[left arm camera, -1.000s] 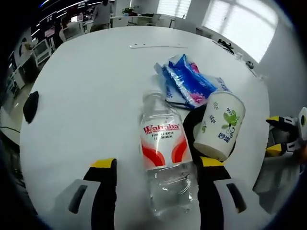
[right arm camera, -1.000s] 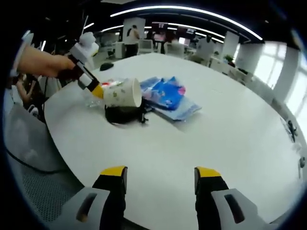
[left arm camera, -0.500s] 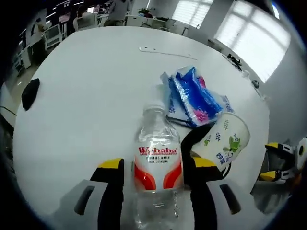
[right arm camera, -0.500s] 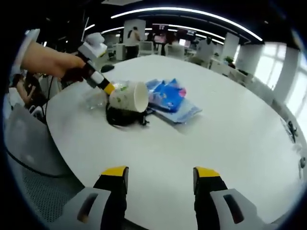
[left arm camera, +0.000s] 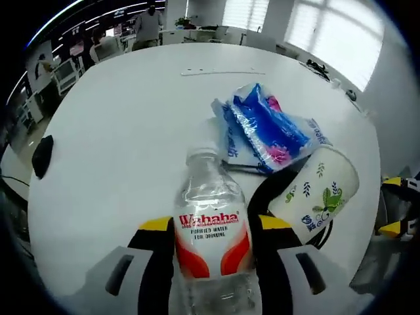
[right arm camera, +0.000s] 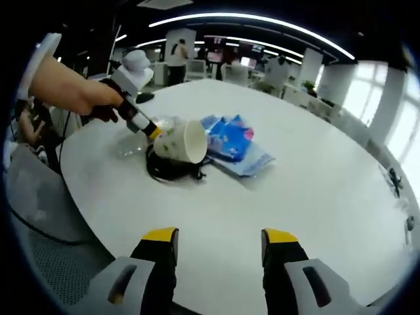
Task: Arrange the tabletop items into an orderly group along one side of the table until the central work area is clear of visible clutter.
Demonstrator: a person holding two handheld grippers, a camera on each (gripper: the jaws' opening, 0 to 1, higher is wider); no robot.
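Left hand-held gripper (left arm camera: 210, 226) clamps clear plastic bottle (left arm camera: 211, 243); right hand-held gripper (right arm camera: 214, 234) open, empty.

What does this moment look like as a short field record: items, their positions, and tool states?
left tool: shut on water bottle
water bottle: clear, red label, between the jaws
paper cup: on its side, on the black cable coil
blue packets: flat on the table, beyond the cup
right tool: open, holding nothing, over the white table
black object: near table edge
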